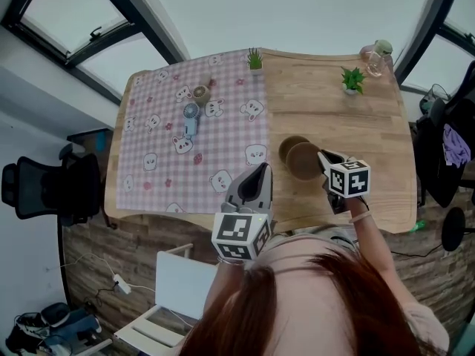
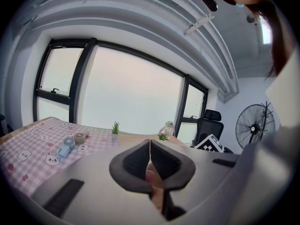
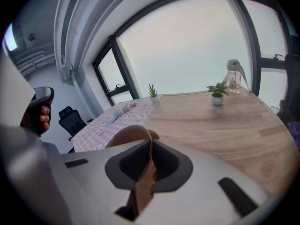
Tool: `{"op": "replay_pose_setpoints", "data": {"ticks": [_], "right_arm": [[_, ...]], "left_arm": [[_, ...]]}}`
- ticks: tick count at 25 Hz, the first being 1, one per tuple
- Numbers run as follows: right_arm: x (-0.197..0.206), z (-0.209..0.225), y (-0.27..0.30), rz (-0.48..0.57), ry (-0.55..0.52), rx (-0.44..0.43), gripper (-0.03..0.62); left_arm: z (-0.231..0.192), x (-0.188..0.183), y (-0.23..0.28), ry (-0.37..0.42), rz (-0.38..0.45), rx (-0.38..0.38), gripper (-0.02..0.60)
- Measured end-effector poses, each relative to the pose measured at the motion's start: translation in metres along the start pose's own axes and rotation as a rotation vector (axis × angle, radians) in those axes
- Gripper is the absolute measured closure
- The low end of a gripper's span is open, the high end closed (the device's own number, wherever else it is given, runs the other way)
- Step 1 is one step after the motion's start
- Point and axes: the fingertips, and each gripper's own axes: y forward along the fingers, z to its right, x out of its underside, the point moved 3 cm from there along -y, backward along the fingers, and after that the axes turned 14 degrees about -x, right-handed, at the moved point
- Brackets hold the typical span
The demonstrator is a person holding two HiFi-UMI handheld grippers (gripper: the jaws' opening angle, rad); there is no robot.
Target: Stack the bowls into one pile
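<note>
Held bowl (image 1: 305,162) lay partly over the 2nd bowl (image 1: 288,145), rims overlapping, on the bare wood of the counter (image 1: 334,117) toward its front edge. Couldn't tell if it was lifted or resting. Judged approx. halfway: bowls brought together but not yet nested, so seating and release were left. No other bowls in view. R gripper (image 1: 324,160) pinched the held bowl's wall at the right rim. L gripper (image 1: 260,172) was pressed together w/ nothing in it, just left of the bowls, by the cloth (image 1: 163,162).
</note>
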Motion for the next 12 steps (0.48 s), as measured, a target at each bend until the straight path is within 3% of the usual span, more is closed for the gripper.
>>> {"op": "replay_pose_setpoints", "data": {"ticks": [12], "right_arm": [[-0.01, 0.009, 0.025, 0.007, 0.055, -0.056, 0.577]], "left_arm": [[-0.007, -0.001, 0.012, -0.011, -0.015, -0.058, 0.569]]}}
